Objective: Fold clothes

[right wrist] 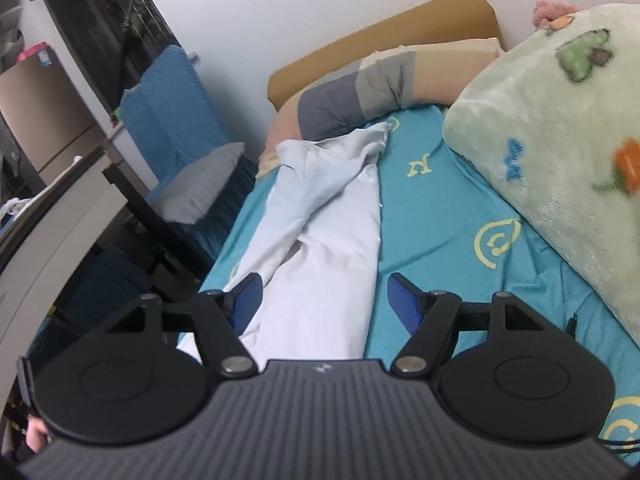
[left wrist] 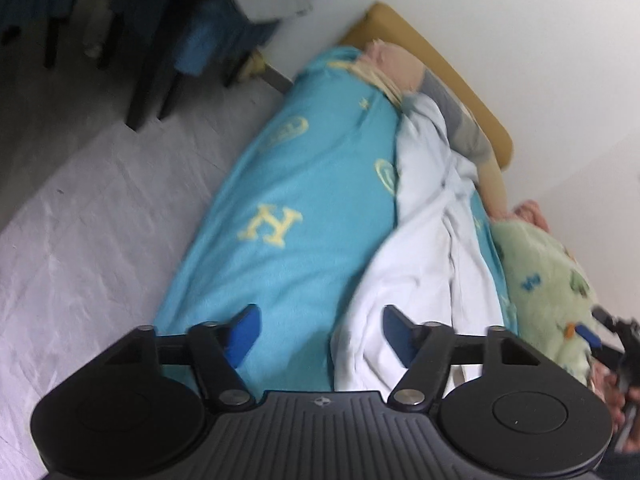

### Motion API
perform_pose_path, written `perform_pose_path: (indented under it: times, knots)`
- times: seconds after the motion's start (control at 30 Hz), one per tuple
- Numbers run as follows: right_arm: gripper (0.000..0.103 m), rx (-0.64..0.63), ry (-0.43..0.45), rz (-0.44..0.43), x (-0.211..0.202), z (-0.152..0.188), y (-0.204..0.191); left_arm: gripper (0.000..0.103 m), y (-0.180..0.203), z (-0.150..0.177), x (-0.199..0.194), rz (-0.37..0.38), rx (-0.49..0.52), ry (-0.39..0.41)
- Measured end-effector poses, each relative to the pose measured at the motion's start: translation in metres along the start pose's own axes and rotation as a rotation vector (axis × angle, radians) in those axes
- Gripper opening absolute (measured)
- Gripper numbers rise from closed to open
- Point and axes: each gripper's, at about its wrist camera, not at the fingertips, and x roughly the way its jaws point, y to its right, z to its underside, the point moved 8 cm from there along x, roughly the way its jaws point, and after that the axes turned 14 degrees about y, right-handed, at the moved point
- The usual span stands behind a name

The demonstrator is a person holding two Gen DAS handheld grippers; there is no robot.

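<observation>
Pale-blue garment (right wrist: 320, 216) lies crumpled lengthwise on turquoise sheet (right wrist: 440, 216). Left gripper (left wrist: 322, 330) and right gripper (right wrist: 324, 300) both spread, empty. Only left wrist view shows floor (left wrist: 100, 220) beside sheet.

Each claw has a dark grey ribbed body, two round black discs beside it, black link arms with silver screws, and blue fingers (left wrist: 244, 334) at the front. A small emblem marks the middle.
</observation>
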Motion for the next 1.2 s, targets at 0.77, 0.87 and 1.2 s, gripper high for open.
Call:
perform_pose_path:
  times: [0.77, 0.87, 1.2]
  knots:
    - [0.071, 0.046, -0.115, 0.000, 0.009, 0.031, -0.002, 0.004, 0.152, -0.005, -0.041, 0.011, 0.646, -0.035]
    - [0.071, 0.094, -0.153, -0.007, 0.011, 0.038, 0.002, 0.004, 0.210, 0.026, -0.037, 0.123, 0.810, -0.132]
    - [0.073, 0.308, -0.368, -0.022, 0.031, 0.086, 0.020, 0.043, 0.217, 0.099, 0.032, 0.218, 0.561, -0.434]
